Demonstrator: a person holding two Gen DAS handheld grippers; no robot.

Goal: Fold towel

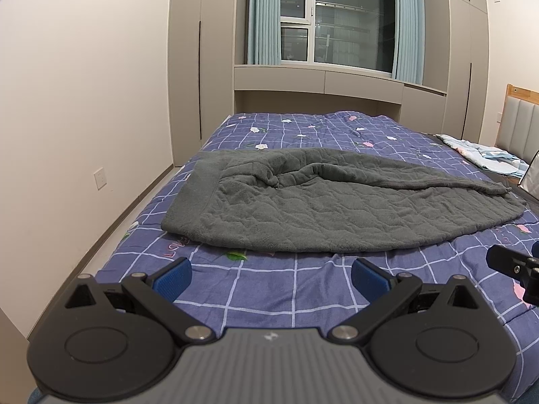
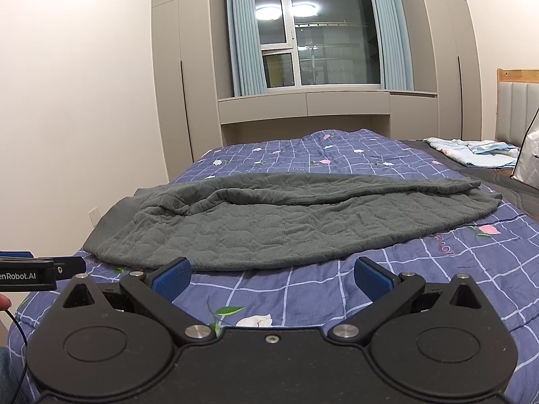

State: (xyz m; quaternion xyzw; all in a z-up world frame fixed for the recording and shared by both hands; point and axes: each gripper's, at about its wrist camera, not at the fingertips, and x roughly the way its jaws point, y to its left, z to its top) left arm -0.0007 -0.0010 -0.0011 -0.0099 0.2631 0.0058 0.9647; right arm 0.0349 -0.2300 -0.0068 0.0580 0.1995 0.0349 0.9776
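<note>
**A:** Where's the towel (image 1: 337, 202) lying?

**B:** On the bed (image 1: 303, 289), straight ahead of both tongs and not touching either. It's a dark grey quilted one, spread out but rumpled, with a ridge of bunched cloth along its far side. Its near edge sits just beyond the right tongs (image 2: 273, 277); the left tongs (image 1: 271, 276) are a little further back from it.

**A:** Are they holding anything?

**B:** No. Both pairs are spread wide and empty, blue pads apart.

**A:** How will it handle?

**B:** I'd judge it soft, thick and floppy, fairly light but bulky. It will sag and drag, and the quilt (image 2: 421, 269) underneath may pucker with it. The corners look like the best hold: the one ahead-left with the flat hem band, and the tapered end ahead-right.

**A:** Room to move?

**B:** Plenty of open bed beyond the towel. The bed's edge and a wall (image 1: 84, 101) lie to the left; folded pale cloth (image 2: 478, 155) sits far off ahead-right, well clear.
</note>
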